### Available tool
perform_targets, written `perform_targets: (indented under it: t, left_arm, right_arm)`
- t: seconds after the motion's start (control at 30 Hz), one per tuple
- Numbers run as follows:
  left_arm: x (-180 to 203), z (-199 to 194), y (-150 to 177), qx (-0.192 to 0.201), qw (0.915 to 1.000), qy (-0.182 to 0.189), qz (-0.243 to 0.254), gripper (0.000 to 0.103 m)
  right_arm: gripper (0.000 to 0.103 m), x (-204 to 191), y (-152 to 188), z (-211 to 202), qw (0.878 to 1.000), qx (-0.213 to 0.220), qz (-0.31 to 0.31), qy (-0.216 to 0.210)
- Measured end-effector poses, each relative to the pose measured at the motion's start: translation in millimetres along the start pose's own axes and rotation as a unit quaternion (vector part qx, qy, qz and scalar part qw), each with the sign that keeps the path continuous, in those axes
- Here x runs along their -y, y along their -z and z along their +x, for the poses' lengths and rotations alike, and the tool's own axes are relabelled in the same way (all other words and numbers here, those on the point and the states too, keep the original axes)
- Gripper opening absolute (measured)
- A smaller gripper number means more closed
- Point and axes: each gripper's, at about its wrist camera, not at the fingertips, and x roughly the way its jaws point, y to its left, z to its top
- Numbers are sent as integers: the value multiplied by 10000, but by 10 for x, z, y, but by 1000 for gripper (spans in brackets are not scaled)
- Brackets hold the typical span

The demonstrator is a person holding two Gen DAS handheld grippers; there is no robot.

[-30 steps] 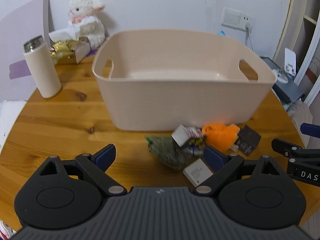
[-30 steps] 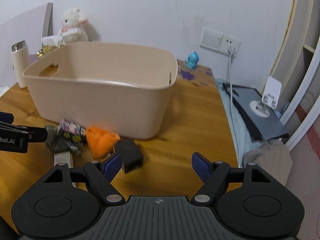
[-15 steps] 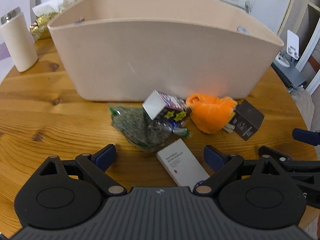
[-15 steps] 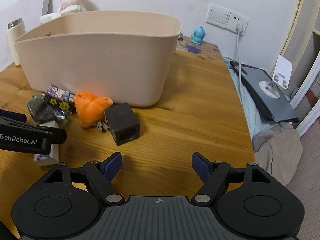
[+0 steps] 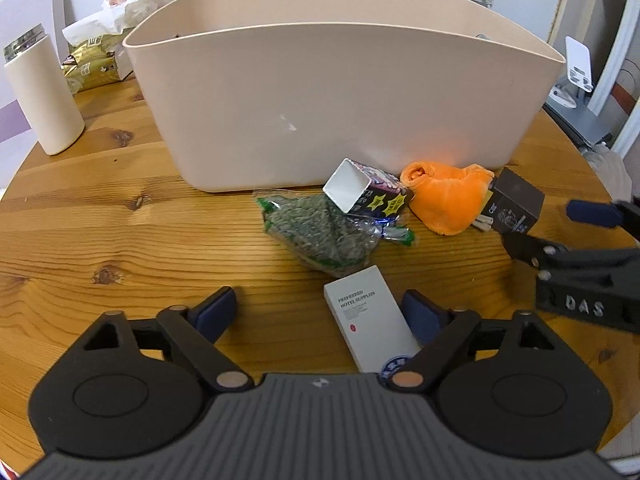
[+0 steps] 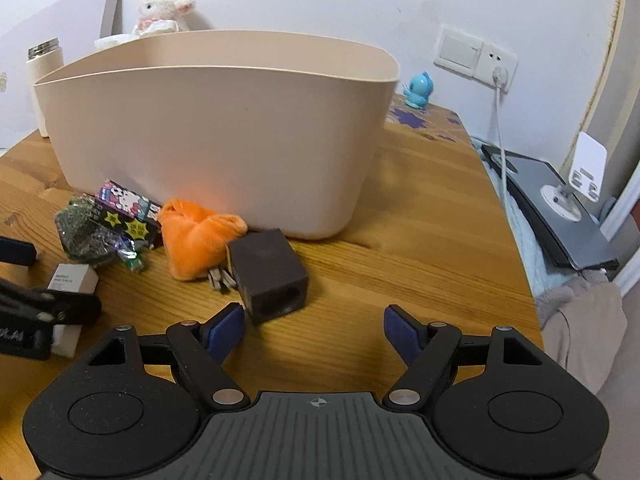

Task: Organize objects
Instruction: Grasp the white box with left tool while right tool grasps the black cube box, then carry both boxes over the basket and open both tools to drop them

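Now both tools wide: left tool (image 5: 320,312) w/ white box (image 5: 370,318) between jaws, right tool (image 6: 314,328) nr black block (image 6: 268,276).

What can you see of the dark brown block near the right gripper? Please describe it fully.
The dark brown block is a small matte cuboid lying on the wooden table, free of both grippers. Its near end face has a slot-like opening. White printed marks show on another face. Metal prongs stick out toward the orange cloth, which it touches or nearly touches.

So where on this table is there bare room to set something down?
Bare wood lies between the white bottle and the seed bag, and right of the dark cube toward the table's edge. It is crowded in front of the beige bin.
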Motion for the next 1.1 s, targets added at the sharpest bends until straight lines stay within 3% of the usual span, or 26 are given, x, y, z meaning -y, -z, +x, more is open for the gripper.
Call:
perform_targets:
  t: [0.27,0.37,0.43,0.5,0.6,0.9,1.1]
  left_arm:
    - [-119,-56,9,92,9999,23,46,62]
    - [-209,-33,-6,136,9999,27,23,49]
    - [-224,-42,-7,166,9999,34,6,38]
    - [-235,-46,-9,176,9998,41,-5,34]
    - [-248,-56,0,194,9998,90,-13,34]
    - [-313,-137,57,163,9997,173,-64,33]
    - [-371,-340,53,349,9991,205,-105,33]
  right_arm:
    - [76,-67,-75,116,9997,207,-5,-84]
    - [67,-67,-81,118,9995,245,13,-201]
    - [57,-89,-84,106,9994,249,-14,-257]
    - [46,-124,-88,88,9992,236,-77,-302]
    - [30,-208,-88,53,9991,244,-201,-273]
    - [29,-253,-8,-152,9995,255,-62,-187]
    - [29,-269,-23,-449,9988,482,-46,-105]
